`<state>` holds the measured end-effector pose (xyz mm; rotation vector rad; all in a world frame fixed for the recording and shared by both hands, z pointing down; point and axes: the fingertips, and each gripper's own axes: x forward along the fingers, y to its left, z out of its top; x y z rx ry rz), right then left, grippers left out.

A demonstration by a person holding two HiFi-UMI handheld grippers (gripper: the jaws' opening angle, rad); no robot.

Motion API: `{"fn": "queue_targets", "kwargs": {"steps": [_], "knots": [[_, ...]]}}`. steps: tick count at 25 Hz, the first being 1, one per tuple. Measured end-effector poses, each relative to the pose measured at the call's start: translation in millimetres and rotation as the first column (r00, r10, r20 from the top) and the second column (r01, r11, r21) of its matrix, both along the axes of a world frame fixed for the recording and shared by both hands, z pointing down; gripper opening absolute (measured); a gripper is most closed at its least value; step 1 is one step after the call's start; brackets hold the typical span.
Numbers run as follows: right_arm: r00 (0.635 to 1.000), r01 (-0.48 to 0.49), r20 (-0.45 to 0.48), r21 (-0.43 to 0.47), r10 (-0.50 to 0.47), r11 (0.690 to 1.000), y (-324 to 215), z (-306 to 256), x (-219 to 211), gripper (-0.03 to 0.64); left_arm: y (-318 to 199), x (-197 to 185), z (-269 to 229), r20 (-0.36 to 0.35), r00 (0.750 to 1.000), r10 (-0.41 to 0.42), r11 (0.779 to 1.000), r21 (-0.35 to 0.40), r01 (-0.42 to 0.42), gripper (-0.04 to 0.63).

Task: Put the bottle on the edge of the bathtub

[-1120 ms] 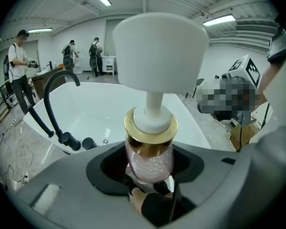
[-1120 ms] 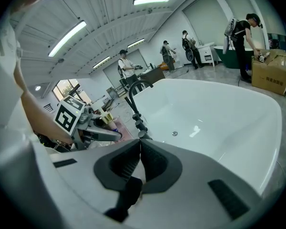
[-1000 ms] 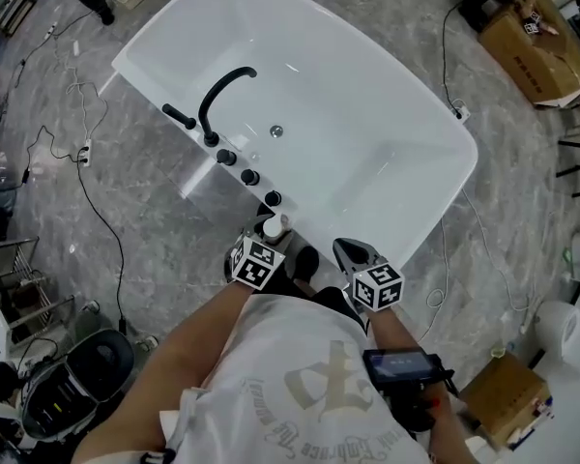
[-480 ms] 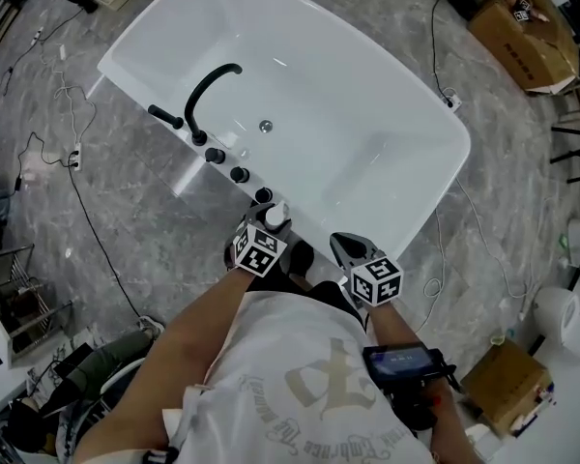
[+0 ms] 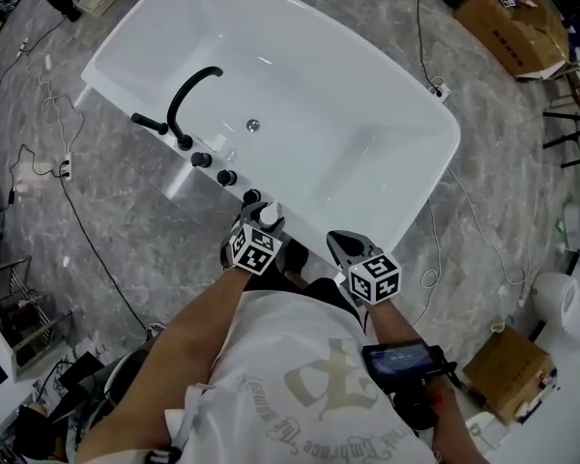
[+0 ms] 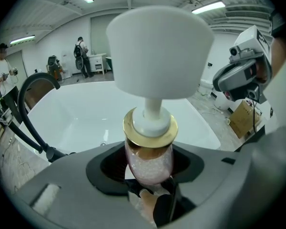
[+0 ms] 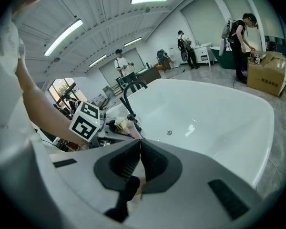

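A pump bottle [image 6: 149, 162] with a white cap, a gold collar and a pinkish body stands upright between the jaws of my left gripper [image 6: 150, 171], which is shut on it. In the head view the bottle [image 5: 269, 215] and left gripper [image 5: 258, 228] are at the near rim of the white bathtub [image 5: 387, 222], just beside the nearest black knob [image 5: 250, 197]. My right gripper [image 5: 342, 247] hovers to the right over the same rim, shut with nothing in it [image 7: 139, 144]. From the right gripper view the bottle [image 7: 120, 124] shows next to the left gripper's marker cube [image 7: 87, 121].
A black arched faucet [image 5: 188, 93] and two more black knobs [image 5: 201, 159] sit on the tub's left rim. Cables [image 5: 77, 220] trail over the grey marble floor. Cardboard boxes [image 5: 510, 15] stand at the far right and near right [image 5: 506, 375]. People stand in the background [image 7: 238, 30].
The head view has shifted, so the tub now lies further left and up. The left gripper still holds the bottle by the near rim; the right gripper stays shut beside it.
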<state>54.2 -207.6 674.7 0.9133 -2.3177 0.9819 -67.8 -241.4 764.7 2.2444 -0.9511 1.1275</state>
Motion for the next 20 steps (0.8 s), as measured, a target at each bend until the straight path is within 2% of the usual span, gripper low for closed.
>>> {"fn": "queue_targets", "kwargs": {"steps": [7, 11, 16, 20], "knots": [[1.0, -0.012, 0.0, -0.004, 0.012, 1.0, -7, 1, 1, 0.006, -7, 0, 10, 0.029, 1.0, 0.007, 1.0, 0.012, -0.008, 0.224], [1.0, -0.015, -0.004, -0.014, 0.014, 1.0, -6, 4, 2, 0.006, -4, -2, 21, 0.055, 0.998, 0.04, 0.999, 0.012, -0.041, 0.224], [1.0, -0.014, -0.011, -0.023, 0.014, 1.0, -3, 7, 3, 0.006, 0, 0, 23, 0.049, 0.995, 0.081, 0.996, 0.016, -0.082, 0.225], [1.0, -0.006, -0.012, -0.022, 0.006, 1.0, -3, 6, -2, 0.006, 3, -1, 24, 0.031, 0.997, 0.075, 0.997, 0.012, -0.075, 0.225]]}}
